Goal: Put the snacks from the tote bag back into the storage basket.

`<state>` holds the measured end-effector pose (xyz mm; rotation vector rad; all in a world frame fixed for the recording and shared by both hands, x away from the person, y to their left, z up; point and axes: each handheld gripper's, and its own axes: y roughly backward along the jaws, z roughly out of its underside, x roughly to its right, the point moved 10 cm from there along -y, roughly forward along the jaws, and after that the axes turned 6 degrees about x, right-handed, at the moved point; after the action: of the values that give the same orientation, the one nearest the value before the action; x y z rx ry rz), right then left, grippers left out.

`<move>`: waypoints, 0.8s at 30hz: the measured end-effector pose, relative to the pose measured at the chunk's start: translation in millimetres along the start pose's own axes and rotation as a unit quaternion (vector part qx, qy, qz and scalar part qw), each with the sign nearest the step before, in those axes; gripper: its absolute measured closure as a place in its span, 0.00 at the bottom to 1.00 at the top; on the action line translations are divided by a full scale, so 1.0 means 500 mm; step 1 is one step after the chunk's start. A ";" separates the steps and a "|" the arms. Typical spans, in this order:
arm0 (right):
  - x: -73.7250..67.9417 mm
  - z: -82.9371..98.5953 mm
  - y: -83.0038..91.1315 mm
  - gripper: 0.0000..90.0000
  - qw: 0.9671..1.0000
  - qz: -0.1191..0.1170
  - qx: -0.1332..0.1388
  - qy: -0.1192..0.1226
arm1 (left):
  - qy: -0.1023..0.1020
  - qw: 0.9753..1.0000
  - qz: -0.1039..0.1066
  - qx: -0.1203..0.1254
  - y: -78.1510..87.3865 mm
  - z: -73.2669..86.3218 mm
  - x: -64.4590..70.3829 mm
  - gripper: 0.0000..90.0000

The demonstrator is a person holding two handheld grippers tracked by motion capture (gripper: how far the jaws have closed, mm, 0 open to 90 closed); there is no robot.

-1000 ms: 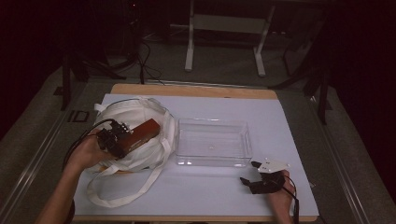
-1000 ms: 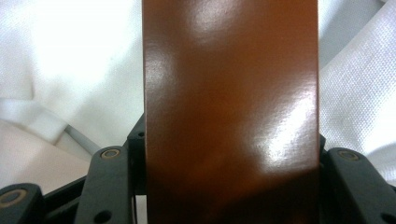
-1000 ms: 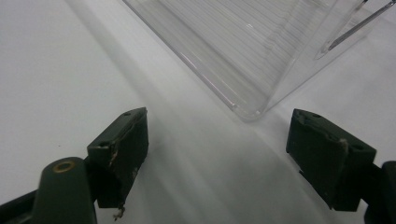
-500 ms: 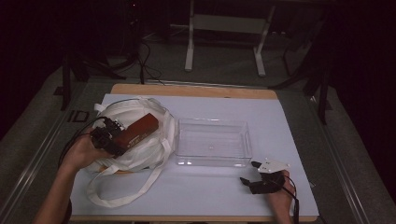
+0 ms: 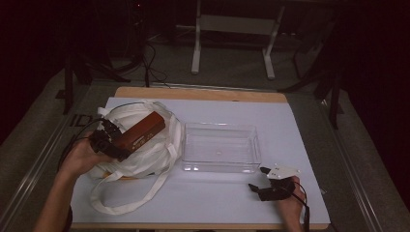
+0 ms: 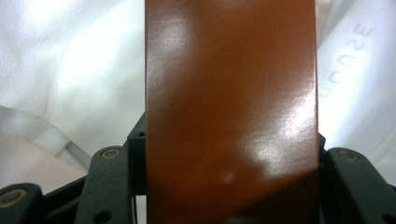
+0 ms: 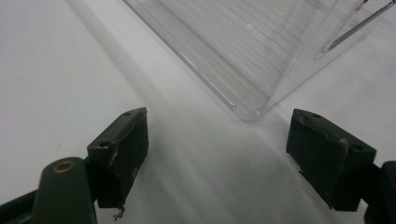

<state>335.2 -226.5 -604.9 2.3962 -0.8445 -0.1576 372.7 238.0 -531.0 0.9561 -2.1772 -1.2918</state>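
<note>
Above the white bag (image 5: 145, 150), brown box (image 5: 140, 133) now higher in left gripper (image 5: 107, 145).

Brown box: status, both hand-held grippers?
Left hand-held gripper shut on brown box, above white bag. Right hand-held gripper open, empty, resting near clear tray corner. Tray empty; nothing between box and tray.

dim room – grey floor (image 5: 232, 67), white table legs (image 5: 196, 48) behind.
</note>
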 end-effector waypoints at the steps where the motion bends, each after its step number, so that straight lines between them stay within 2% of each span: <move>1: 0.000 0.000 0.000 0.23 1.000 0.000 0.000 0.000 | -0.001 1.000 -0.002 0.001 0.002 -0.001 0.000 0.49; 12: 0.000 0.000 0.000 0.23 1.000 0.000 0.000 0.000 | -0.010 0.999 0.004 0.035 0.027 -0.022 0.010 0.49; 24: 0.000 0.000 0.000 0.23 1.000 0.000 0.000 0.000 | -0.032 0.998 0.009 0.048 0.047 -0.044 0.026 0.49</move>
<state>335.2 -226.5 -605.0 2.3962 -0.8443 -0.1581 370.6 223.4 -499.6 0.9420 -2.3095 -1.2366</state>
